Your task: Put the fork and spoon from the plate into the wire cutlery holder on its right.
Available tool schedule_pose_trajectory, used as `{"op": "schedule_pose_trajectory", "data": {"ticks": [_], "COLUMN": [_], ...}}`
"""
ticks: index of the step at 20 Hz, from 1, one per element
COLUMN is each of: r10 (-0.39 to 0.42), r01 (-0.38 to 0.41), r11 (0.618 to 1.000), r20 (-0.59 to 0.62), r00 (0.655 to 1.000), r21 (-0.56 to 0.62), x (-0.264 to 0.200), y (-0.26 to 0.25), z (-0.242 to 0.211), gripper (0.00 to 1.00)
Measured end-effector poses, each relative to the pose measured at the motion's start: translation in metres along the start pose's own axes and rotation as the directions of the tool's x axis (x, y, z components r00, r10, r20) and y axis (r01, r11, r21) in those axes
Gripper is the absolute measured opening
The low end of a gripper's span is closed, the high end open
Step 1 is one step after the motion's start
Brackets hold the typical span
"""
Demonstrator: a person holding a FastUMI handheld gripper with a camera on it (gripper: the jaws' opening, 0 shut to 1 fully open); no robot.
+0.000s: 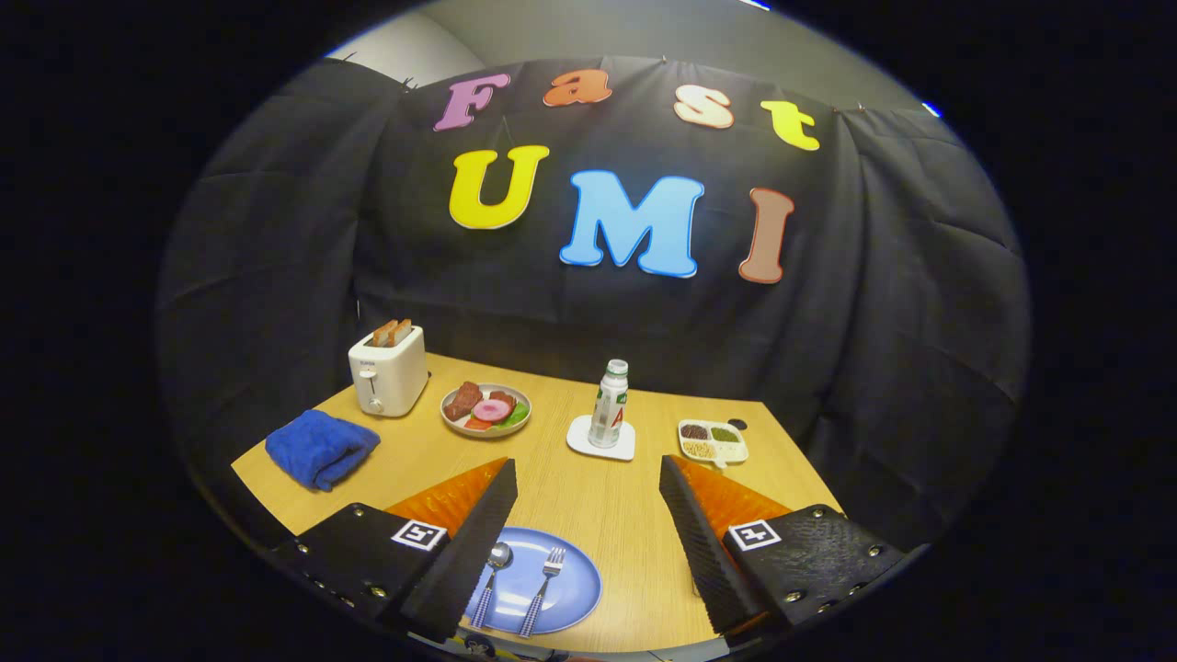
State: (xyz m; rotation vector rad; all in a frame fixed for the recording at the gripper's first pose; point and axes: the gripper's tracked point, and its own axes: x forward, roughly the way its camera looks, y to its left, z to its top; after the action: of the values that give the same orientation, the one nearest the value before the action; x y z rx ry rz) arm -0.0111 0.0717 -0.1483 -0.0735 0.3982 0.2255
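Gripper [587,533] fingers spread wide, holding nothing, raised over wooden table [598,501]. Between fingers, nearer the left one: blue plate [575,588] carrying spoon [490,581] and fork [542,588], side by side, handles toward camera. Beyond: bottle [609,405] on coaster [599,438].

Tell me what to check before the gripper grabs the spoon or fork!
1. Gripper open: ok, fingers spread wide, holding nothing.
2. Spoon on the blue plate: ok.
3. Fork beside the spoon, apart from it: ok.
4. Cutlery between the fingers: partly, both lie nearer one finger.
5. Wire holder located: cannot tell.
6. Bottle out of the way: ok, far beyond the fingers.
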Motion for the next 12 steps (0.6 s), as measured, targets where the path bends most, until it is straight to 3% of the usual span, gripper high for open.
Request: {"op": "schedule_pose_trajectory", "data": {"ticks": [6,12], "r10": [0.038,0.047], "r01": [-0.037,-0.054], "r11": [0.999,0.998], "r20": [-0.205,-0.316], "r00": [0.978,0.948], "r21": [0.006,-0.015], "x": [0.015,0.022], "y": [0.014,0.022], "z": [-0.056,-0.092], "gripper": [0.96,0.96]}}
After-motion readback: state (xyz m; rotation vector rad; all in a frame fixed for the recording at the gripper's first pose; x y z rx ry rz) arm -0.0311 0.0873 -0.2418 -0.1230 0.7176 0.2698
